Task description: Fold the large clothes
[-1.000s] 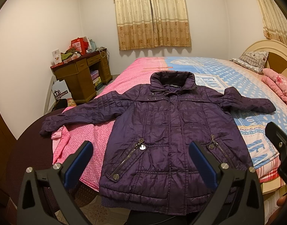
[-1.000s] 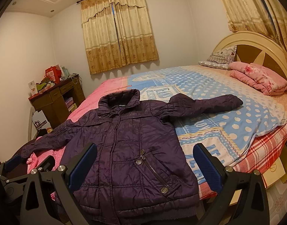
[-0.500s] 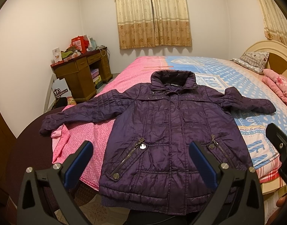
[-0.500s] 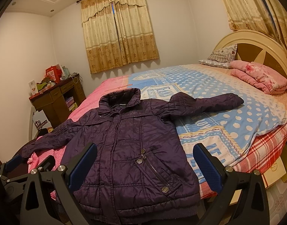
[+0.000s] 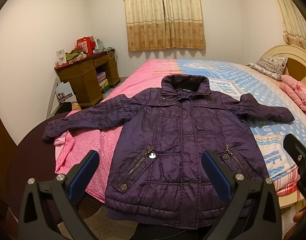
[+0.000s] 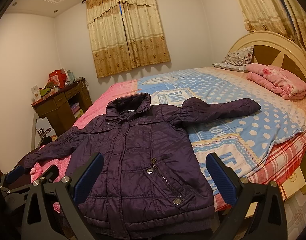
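Observation:
A dark purple padded jacket (image 5: 179, 140) (image 6: 139, 156) lies flat and face up on the bed (image 5: 243, 80) (image 6: 243, 108), zipped, both sleeves spread sideways, its hem hanging over the near edge. My left gripper (image 5: 150, 172) hovers open above the hem, blue pads wide apart, nothing between them. My right gripper (image 6: 155, 176) is also open over the jacket's lower right pocket, holding nothing. The right gripper's black frame shows at the left wrist view's right edge, and the left gripper's blue pad at the right wrist view's lower left.
A folded pink blanket (image 6: 277, 82) and a pillow (image 6: 235, 60) lie near the headboard (image 6: 273, 50). A wooden desk (image 5: 87, 74) with clutter stands by the far left wall. Curtains (image 5: 163, 16) cover the window. Tiled floor shows below the bed edge.
Both views have shifted very slightly; the jacket lies as before and both grippers stay open.

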A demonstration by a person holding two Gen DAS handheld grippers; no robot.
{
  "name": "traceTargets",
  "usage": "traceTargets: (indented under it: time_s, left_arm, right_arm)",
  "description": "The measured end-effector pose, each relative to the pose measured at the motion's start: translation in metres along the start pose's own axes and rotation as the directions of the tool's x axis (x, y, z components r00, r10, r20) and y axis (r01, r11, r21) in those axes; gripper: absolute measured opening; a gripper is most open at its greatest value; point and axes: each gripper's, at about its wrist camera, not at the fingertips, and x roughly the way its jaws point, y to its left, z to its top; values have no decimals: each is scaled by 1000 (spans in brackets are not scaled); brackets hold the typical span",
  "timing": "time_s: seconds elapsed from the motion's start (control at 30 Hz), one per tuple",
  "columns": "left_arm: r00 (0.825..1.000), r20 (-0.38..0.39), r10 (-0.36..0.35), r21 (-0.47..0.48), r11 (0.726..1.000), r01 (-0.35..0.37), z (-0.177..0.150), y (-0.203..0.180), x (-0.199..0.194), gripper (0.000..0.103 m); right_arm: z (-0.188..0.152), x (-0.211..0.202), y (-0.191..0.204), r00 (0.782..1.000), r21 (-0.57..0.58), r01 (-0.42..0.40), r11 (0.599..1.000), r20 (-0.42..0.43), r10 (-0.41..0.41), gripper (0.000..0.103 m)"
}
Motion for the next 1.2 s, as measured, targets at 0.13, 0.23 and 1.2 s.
traceTargets:
  time_s: [0.13,0.23,1.2]
  left_arm:
    - [1000,0,0,0,1000,0,0,0,0,103]
    - [1000,-1,0,-1,1000,0,0,0,0,103]
    - [1000,-14,-3,-11,1000,3,-3,1,2,103]
  right_arm:
    - [-2,-1,2,1000,0,-1,1000,-2,1,102]
    - [-1,0,1,1000,1,-1,1000,-2,1,102]
    - [-2,0,2,1000,3,-2,1000,-8,2,102]
